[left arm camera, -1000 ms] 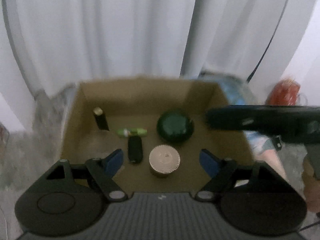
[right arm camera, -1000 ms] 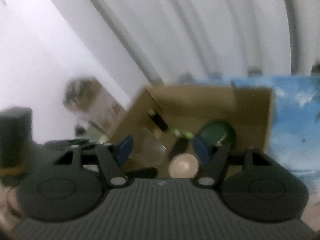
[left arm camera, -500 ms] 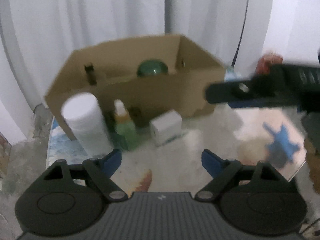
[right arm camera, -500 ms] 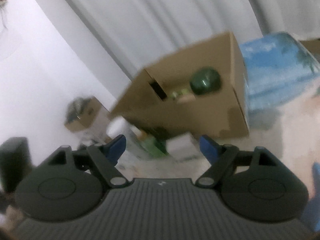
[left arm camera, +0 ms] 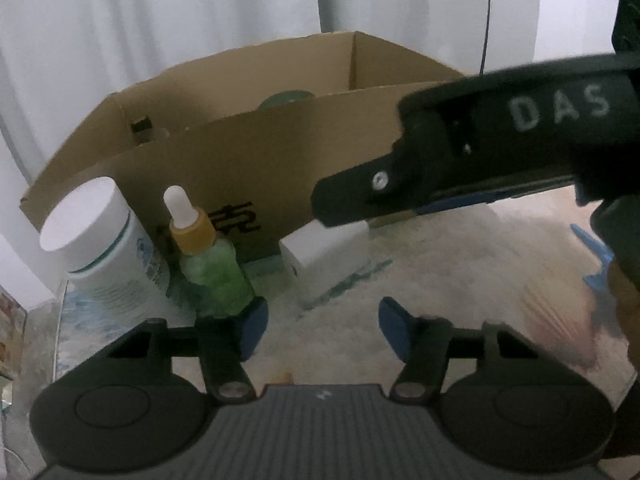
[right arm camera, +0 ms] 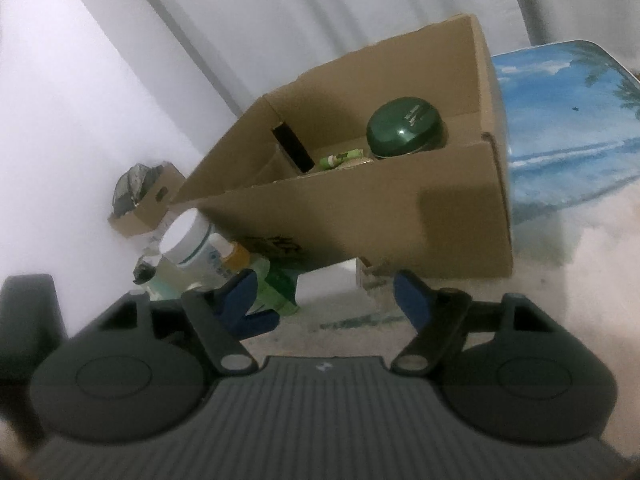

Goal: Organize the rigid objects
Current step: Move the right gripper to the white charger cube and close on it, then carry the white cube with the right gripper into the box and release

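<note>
The left tool (left arm camera: 322, 330) is wide apart and holds nothing, and the right tool (right arm camera: 324, 294) is wide apart and holds nothing too. The thing most likely to be picked next, I think, is the green dropper bottle (left arm camera: 212, 268). It stands up straight on the worktop (left arm camera: 460, 280), tall way up, with its white tip on top. It is just ahead of the left tool and a bit to that tool's left, close to its left finger (left arm camera: 252, 326). In the right wrist view the same bottle sits beside the right tool's left finger (right arm camera: 240, 298), so both are near, and I cannot tell which is nearer. A big white jar (left arm camera: 100, 248) stands right next to the bottle, on its left. A small white box (left arm camera: 320, 252) sits to the bottle's right. Behind all three is the cardboard box (left arm camera: 280, 160), where a dark green round jar (right arm camera: 404, 128) already sits.
</note>
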Motion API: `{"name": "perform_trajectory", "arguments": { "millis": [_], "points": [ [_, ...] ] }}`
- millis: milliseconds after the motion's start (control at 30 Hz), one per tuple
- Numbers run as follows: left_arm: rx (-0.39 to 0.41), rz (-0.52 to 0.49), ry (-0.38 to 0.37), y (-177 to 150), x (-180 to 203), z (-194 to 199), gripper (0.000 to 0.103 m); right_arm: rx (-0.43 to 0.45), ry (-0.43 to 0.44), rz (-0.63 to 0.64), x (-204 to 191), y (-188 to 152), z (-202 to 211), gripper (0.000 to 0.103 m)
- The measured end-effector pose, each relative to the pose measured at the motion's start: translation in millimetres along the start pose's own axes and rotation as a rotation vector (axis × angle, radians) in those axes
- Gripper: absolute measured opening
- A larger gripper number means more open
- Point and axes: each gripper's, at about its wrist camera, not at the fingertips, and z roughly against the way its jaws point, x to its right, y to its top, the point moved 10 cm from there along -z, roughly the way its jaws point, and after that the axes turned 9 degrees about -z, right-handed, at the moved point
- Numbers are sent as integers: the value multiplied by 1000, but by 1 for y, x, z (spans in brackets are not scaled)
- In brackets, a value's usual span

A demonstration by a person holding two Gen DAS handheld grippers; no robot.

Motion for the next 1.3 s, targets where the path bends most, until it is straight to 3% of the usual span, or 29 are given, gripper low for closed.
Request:
{"name": "perform_trajectory", "arguments": {
  "millis": [167,267,600,800,933,1300],
  "points": [
    [4,-2,6,3,0,-6,50,-25,-10,14,5,0,-15,52],
    [9,4,1,4,0,-8,46,-27,-15,24,6,0,-19,49],
    [14,7,-2,5,4,-20,39,-2,-49,100,-2,4,-17,44],
    [12,12,6,4,4,-22,32,-31,-44,119,-6,1,-25,44],
    [14,17,16,4,3,-24,28,-37,-44,130,-8,-1,-29,38],
    [29,30,9,8,3,-13,27,-39,-74,134,-12,-5,-18,33]
  ]
}}
